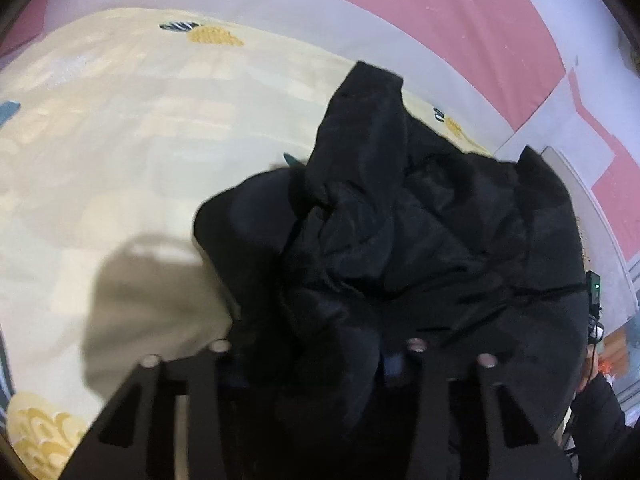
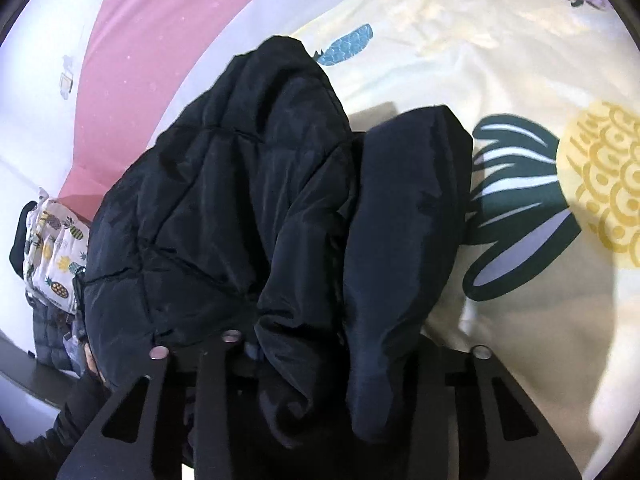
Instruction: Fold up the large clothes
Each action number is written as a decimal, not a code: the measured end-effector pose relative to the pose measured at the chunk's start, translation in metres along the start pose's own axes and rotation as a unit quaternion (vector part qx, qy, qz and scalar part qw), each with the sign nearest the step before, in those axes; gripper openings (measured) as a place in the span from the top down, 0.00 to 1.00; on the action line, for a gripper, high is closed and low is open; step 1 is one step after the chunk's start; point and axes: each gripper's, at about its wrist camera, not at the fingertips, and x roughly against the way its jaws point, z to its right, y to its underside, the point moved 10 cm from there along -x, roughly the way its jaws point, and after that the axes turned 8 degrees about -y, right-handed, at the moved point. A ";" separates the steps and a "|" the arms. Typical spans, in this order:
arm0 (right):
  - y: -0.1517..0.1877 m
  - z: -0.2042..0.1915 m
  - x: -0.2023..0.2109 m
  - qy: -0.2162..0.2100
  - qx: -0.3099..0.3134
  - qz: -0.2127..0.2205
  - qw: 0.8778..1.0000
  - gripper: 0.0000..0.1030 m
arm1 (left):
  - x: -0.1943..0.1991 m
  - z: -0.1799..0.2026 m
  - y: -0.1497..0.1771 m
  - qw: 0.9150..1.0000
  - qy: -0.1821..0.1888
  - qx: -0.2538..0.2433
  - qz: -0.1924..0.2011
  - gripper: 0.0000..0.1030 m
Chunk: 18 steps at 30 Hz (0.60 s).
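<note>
The black padded jacket [image 1: 400, 240] lies bunched on the bed's pineapple-print sheet [image 1: 120, 140], near its pink-walled edge. The left gripper [image 1: 316, 354] has jacket fabric between its fingers, and the right gripper [image 2: 320, 344] too; whether either is clamped, I cannot tell.

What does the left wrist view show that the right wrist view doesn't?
Only the left wrist view: a small black device with a green light at the right edge.
Only the right wrist view: a big yellow pineapple print and a pineapple-patterned bundle at the left.
Both: the black padded jacket bunched on the cream sheet, fabric between each gripper's fingers.
</note>
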 end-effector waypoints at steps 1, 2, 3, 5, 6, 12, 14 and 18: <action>-0.001 -0.002 0.003 0.003 0.004 0.001 1.000 0.68 | 0.004 0.001 -0.001 1.000 -0.005 -0.002 0.001 0.65; -0.001 -0.004 0.007 0.005 0.008 0.002 1.000 0.70 | 0.008 0.002 -0.003 1.000 -0.012 -0.005 0.005 0.68; -0.001 -0.006 0.010 0.008 0.012 0.003 1.000 0.71 | 0.012 0.003 -0.005 1.000 -0.020 -0.009 0.008 0.69; 0.000 -0.012 0.016 0.013 0.020 0.005 1.000 0.73 | 0.022 0.005 -0.007 0.999 -0.031 -0.012 0.016 0.73; -0.002 -0.015 0.020 0.012 0.022 0.009 1.000 0.74 | 0.028 0.008 -0.009 0.999 -0.034 -0.013 0.022 0.74; -0.009 -0.052 0.042 0.001 0.051 0.029 0.998 0.76 | 0.074 0.027 -0.029 0.997 -0.036 -0.026 0.059 0.76; -0.012 -0.061 0.047 -0.004 0.056 0.033 0.998 0.76 | 0.090 0.031 -0.035 0.997 -0.036 -0.028 0.069 0.76; -0.017 -0.089 0.055 -0.016 0.073 0.044 0.996 0.76 | 0.128 0.025 -0.047 0.994 -0.038 -0.029 0.094 0.76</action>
